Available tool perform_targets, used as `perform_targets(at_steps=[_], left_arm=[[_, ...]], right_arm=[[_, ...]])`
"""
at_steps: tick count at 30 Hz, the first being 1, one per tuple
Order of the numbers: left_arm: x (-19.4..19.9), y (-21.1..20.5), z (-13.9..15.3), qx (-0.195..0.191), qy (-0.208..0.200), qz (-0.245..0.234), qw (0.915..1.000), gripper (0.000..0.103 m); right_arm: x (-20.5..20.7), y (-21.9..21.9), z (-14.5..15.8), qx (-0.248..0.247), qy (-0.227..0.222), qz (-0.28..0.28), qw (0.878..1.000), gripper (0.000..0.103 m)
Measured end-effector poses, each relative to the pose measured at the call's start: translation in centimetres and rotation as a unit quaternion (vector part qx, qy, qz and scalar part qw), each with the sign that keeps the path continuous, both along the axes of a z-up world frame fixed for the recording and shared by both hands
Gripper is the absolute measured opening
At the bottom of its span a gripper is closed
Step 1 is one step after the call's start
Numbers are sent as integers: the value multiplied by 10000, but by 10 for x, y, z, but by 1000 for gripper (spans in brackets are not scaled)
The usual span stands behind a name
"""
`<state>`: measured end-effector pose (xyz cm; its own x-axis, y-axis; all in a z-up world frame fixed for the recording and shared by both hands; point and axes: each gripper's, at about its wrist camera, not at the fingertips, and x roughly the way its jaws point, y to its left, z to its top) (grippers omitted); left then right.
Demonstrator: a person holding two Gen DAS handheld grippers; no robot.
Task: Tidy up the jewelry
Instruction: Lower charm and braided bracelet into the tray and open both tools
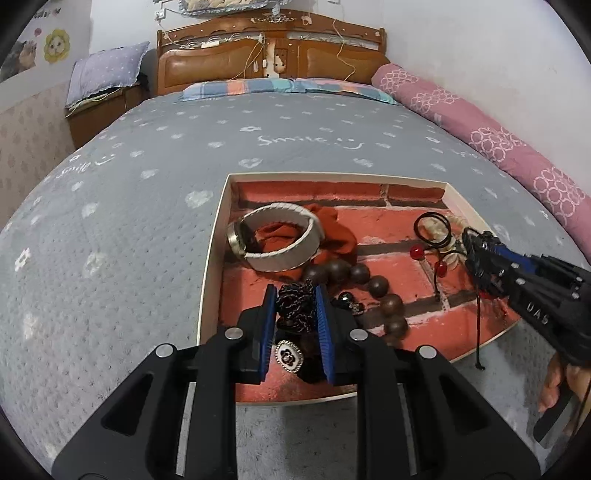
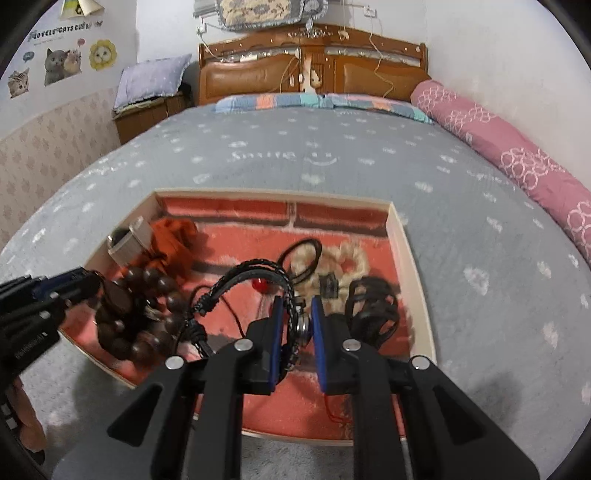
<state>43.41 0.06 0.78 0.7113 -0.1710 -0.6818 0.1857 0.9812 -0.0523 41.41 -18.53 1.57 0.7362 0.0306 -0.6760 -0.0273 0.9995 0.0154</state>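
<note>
My left tongs are pinched on a dark twisted-cord piece low in the tray. Only the right view shows my right tongs nipping the black braided bracelet at mid-frame.

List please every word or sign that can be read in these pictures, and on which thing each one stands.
"Smile", with a smiley face: grey bedspread.
"LOVELY CATS", remainder blurred: cat wall stickers.
"DAS": body of the right hand-held gripper.
White lettering on the left hand-held gripper: too blurred to read.
</note>
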Motion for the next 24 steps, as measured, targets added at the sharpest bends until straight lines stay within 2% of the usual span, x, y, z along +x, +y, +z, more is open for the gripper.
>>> perform_targets(at_steps=[4,7,9,11,13,17,18,20,22,24], left_arm=[[0,-2,-5,174,-12,-22,9998,20],[1,-1,-7,148,17,-5,9999,21],[1,0,-7,140,29,-4,9999,22],[-1,1,-6,110,13,10,9999,24],[-2,3,-5,61,9,25,10000,32],[-13,5,2,-31,-65,24,10000,35],[-17,6,5,-44,-105,31,9999,39],[-33,10,15,-113,-250,51,9996,53],[-55,16,25,-132,-478,152,9987,77],[-77,22,34,-223,-631,188,9976,83]], right_arm=[[3,0,-11,-12,212,61,9998,16],[6,0,-15,-119,284,9,9995,16],[8,-3,-15,-15,361,43,9993,17],[8,-6,-14,84,398,89,9991,23],[4,-9,-10,108,373,91,9992,45],[-10,-14,3,207,266,186,9993,48],[-14,-17,6,249,231,202,9992,49],[-31,-24,16,310,100,201,9993,57],[-51,-29,24,338,-28,210,9992,63],[-74,-36,31,402,-142,236,9988,67]])
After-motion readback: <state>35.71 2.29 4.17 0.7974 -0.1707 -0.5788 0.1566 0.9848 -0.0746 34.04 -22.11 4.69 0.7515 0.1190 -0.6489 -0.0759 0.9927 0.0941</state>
